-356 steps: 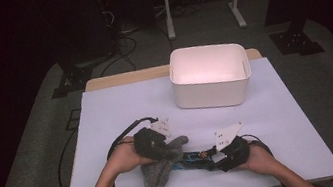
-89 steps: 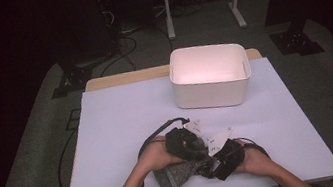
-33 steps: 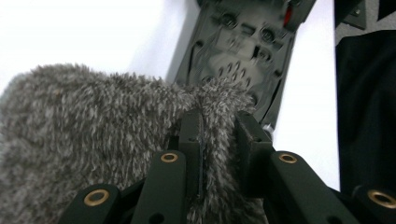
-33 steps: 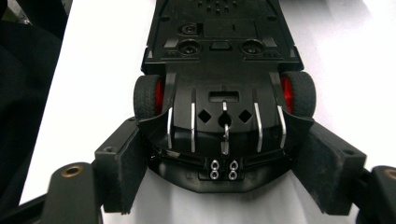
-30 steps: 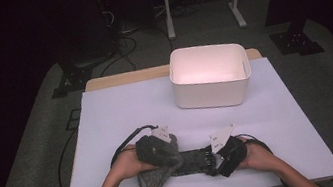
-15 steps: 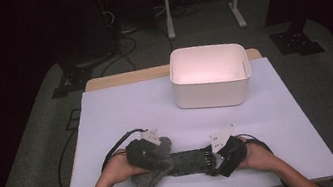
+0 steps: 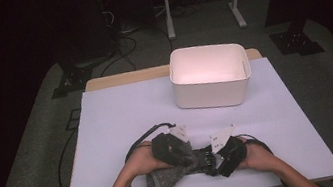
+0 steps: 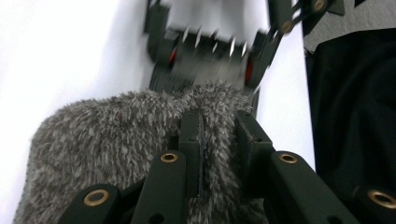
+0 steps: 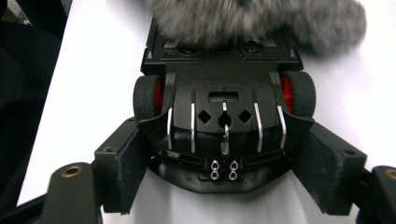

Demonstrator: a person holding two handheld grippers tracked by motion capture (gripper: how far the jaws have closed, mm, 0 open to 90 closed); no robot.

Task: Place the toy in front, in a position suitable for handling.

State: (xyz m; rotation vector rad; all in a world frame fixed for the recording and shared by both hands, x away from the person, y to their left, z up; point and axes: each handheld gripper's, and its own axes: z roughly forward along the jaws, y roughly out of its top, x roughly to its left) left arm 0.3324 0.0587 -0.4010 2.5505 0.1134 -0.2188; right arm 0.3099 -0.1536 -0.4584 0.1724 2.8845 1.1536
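- We had the left gripper (image 7: 176, 148) pinched nearly closed on a fold of the fuzzy grey cloth (image 7: 167, 177), with the fluffy pile bunched between its two fingers (image 8: 190, 135) in the left gripper view.
- The right gripper (image 7: 223, 158) was spread wide around the tail end of a black toy car (image 9: 224, 107), one finger pressed against each flank just behind the wheels.
- The car had red hubs and little silver fins on its back, and it looked tipped up on end, so we were seeing its underside in the right gripper view.
- Its far end was buried under the cloth, so the cloth and car were touching, right between our two hands.
- All of that sat at the near edge of the bench (image 7: 122, 115), which had a pale sheet over it.
- The white bin (image 7: 211, 84) was further back on the bench, well apart from the cloth and car.
- The left gripper view was a bit blurry up top, so we couldn't make out the car's details there.
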